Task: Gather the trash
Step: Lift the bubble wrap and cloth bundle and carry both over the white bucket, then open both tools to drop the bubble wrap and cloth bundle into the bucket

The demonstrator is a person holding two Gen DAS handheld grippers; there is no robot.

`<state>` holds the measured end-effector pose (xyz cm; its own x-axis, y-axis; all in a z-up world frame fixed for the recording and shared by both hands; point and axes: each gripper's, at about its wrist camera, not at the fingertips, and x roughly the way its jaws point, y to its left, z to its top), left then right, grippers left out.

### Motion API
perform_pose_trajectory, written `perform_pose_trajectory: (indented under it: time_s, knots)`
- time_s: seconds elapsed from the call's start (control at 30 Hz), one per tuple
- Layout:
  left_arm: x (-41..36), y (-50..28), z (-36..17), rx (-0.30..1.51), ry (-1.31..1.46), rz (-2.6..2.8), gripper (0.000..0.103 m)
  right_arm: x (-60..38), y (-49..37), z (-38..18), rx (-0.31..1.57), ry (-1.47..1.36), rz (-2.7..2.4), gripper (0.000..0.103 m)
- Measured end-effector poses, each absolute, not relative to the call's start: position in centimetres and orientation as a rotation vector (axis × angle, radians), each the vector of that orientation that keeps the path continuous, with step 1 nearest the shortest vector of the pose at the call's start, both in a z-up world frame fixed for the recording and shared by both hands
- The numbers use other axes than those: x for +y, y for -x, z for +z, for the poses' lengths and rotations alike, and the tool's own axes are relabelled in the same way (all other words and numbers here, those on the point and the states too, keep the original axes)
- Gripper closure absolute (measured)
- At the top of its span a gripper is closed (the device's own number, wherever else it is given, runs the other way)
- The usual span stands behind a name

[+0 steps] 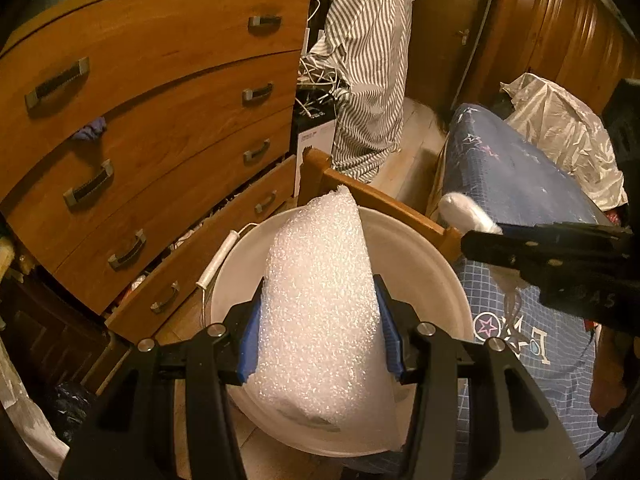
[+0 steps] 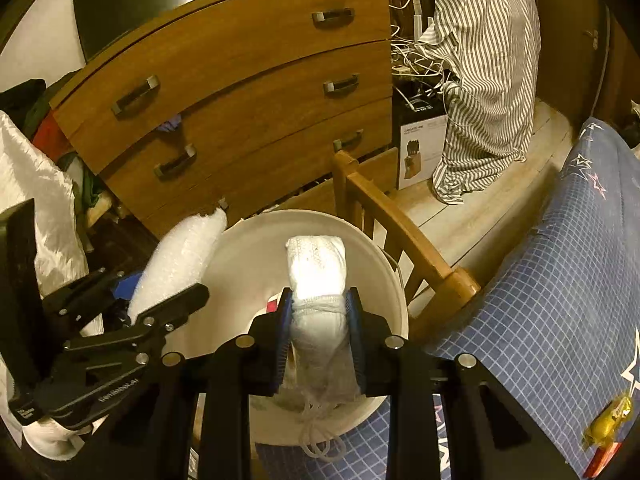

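Note:
My left gripper (image 1: 320, 312) is shut on a fat roll of white bubble wrap (image 1: 320, 296), its blue pads pressing both sides, and holds it over a white bucket (image 1: 424, 264) on the floor. In the right wrist view my right gripper (image 2: 320, 320) is shut on a white mesh bundle (image 2: 318, 264) with loose strings, held over the same bucket (image 2: 244, 264). The left gripper (image 2: 132, 320) with its bubble wrap (image 2: 176, 260) shows at the bucket's left rim. In the left wrist view the right gripper's black body (image 1: 560, 256) enters from the right with the bundle's end (image 1: 468, 210) beyond it.
A wooden chest of drawers (image 1: 160, 120), lower drawers ajar, stands behind the bucket. A wooden bed frame (image 2: 400, 232) and blue star-patterned bedding (image 2: 560, 280) lie to the right. A striped garment (image 2: 480, 80), cables and a box crowd the far corner. A yellow wrapper (image 2: 608, 424) lies on the bedding.

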<state>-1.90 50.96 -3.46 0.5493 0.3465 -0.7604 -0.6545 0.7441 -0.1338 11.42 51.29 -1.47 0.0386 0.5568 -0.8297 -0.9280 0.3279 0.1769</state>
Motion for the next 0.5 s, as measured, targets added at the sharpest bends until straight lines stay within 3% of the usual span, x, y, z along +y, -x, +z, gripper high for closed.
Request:
perform_pose_trajectory:
  time_s: [0.5]
  knots:
    - [52.3,1.1,-4.7,0.793,0.442,0.617,0.055,51.4,-12.2,-1.9,0.969,0.491,1.200,0.073]
